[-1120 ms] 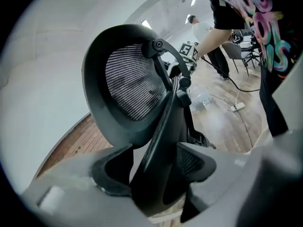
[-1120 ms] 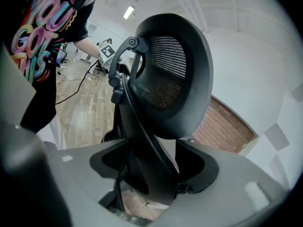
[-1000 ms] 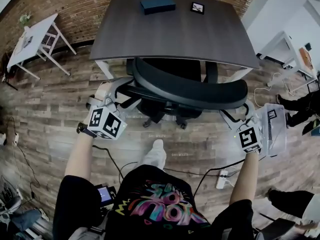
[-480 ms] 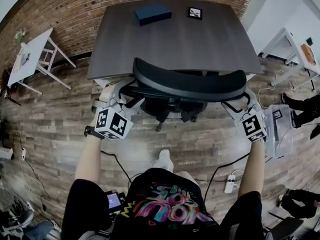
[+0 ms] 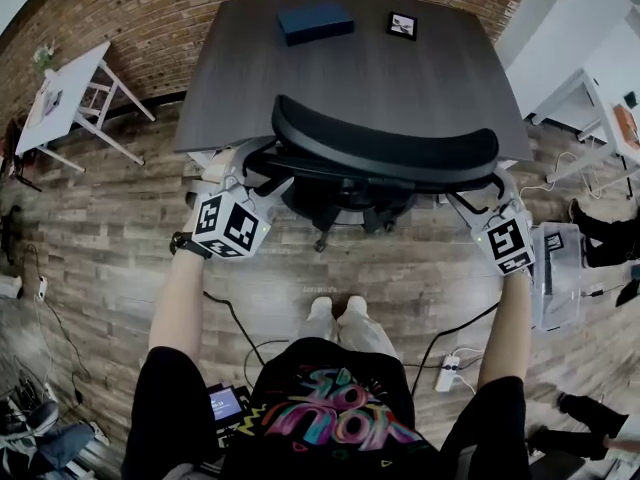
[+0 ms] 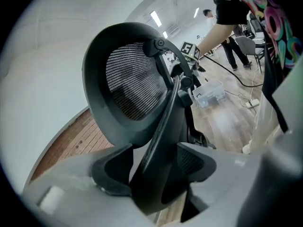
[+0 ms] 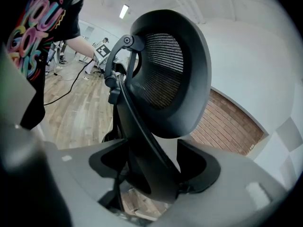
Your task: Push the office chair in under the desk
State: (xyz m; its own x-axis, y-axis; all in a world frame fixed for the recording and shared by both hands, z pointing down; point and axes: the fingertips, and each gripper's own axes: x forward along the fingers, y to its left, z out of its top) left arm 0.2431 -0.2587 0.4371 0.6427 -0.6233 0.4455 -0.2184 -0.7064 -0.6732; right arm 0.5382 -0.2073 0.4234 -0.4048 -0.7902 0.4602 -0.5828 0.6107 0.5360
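Note:
The black office chair shows its curved mesh backrest (image 5: 385, 153) at the near edge of the dark desk (image 5: 350, 68), with the seat and base largely under the desktop. My left gripper (image 5: 250, 176) is at the backrest's left end. The left gripper view has the chair's back frame (image 6: 161, 126) running between the jaws of the left gripper (image 6: 151, 169), which stand wide with a gap on one side. My right gripper (image 5: 482, 203) is at the backrest's right end. The frame bar (image 7: 142, 126) likewise passes between the wide jaws of the right gripper (image 7: 154, 167).
A blue box (image 5: 315, 23) and a small framed picture (image 5: 402, 25) lie on the desk's far side. A white side table (image 5: 65, 98) stands at left, a clear plastic bin (image 5: 555, 273) at right. Cables and a power strip (image 5: 447, 373) lie on the wood floor by the person's feet (image 5: 340, 313).
The chair has rolled toward the desk, its seat going under the desktop. Both grippers moved forward with the backrest, and the person stepped after it.

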